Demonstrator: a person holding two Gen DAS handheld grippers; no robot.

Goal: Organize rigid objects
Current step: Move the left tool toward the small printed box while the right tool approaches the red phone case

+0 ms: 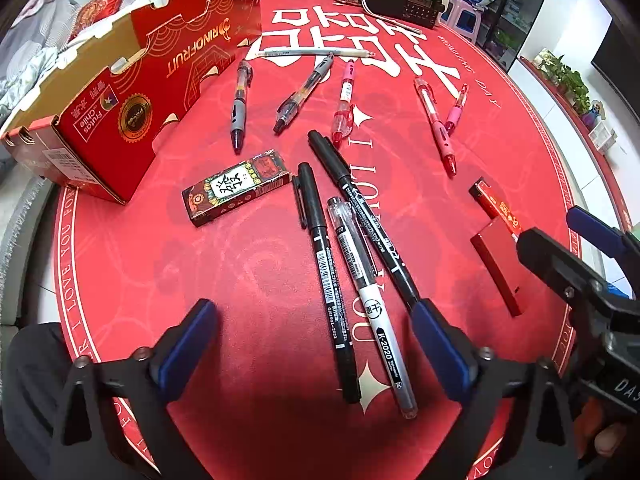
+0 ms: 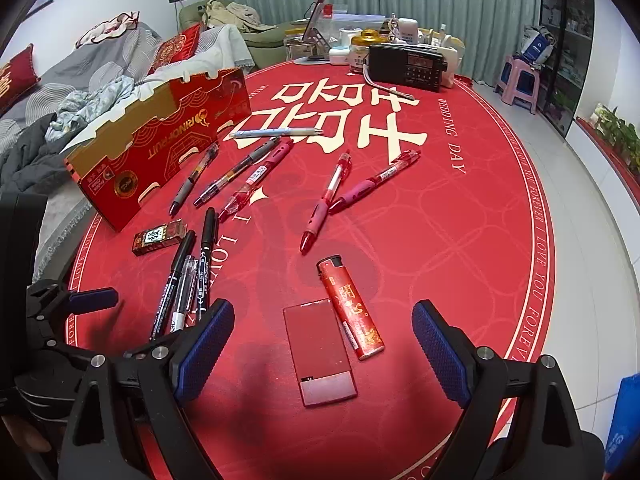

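With both the left gripper and right gripper spread wide and empty, the three slim, stiff black-and-clear plastic pens lying side by side on the red tablecloth look light and roll-prone, best pinched mid-barrel.

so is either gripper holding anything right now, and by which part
Nothing is held. The left gripper is open above the black pens, and the right gripper is open above the flat red case and lighter.

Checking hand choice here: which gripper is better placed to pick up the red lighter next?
Right. The open right gripper hangs just short of the lighter; the left gripper is over the black pens.
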